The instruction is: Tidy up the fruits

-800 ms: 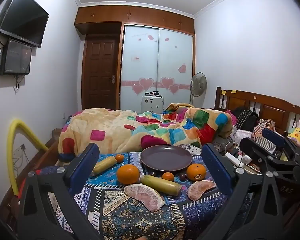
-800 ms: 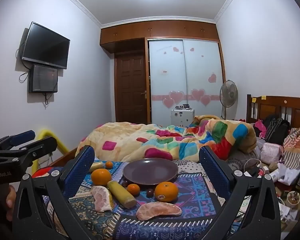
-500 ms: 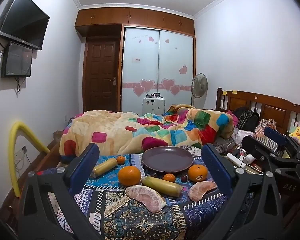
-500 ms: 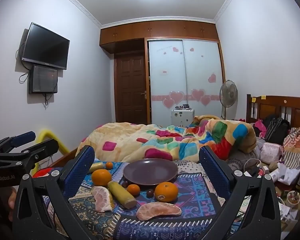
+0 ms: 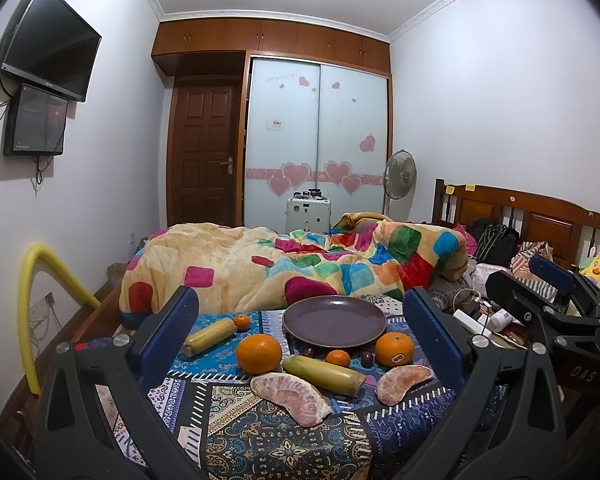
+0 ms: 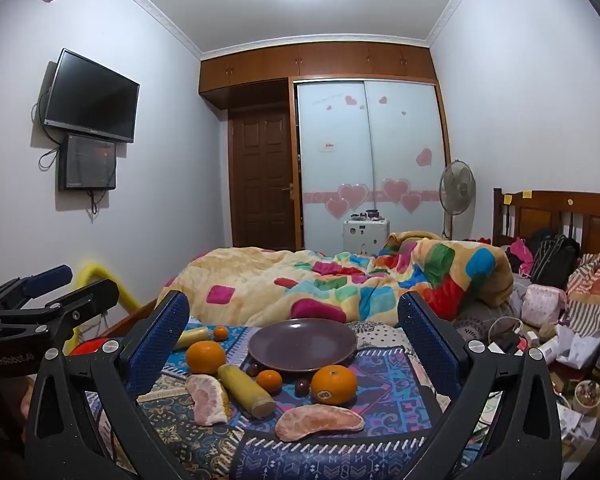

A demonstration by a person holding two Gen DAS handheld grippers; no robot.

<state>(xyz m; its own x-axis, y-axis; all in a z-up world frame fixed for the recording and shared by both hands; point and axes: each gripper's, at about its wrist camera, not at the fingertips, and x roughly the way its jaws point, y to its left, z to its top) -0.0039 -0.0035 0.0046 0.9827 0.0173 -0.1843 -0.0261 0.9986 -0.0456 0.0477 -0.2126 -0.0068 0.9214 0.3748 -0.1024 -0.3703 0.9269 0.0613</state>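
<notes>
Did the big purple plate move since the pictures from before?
No. The purple plate sits in the same spot on the patterned cloth, just behind the stickered orange, as before.

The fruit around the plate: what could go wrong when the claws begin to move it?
1. The oranges are round and may roll off the patterned cloth.
2. The peeled segments look soft; a hard squeeze could crush them.
3. The dark plate sits among small fruit, so a claw may bump it.
</notes>
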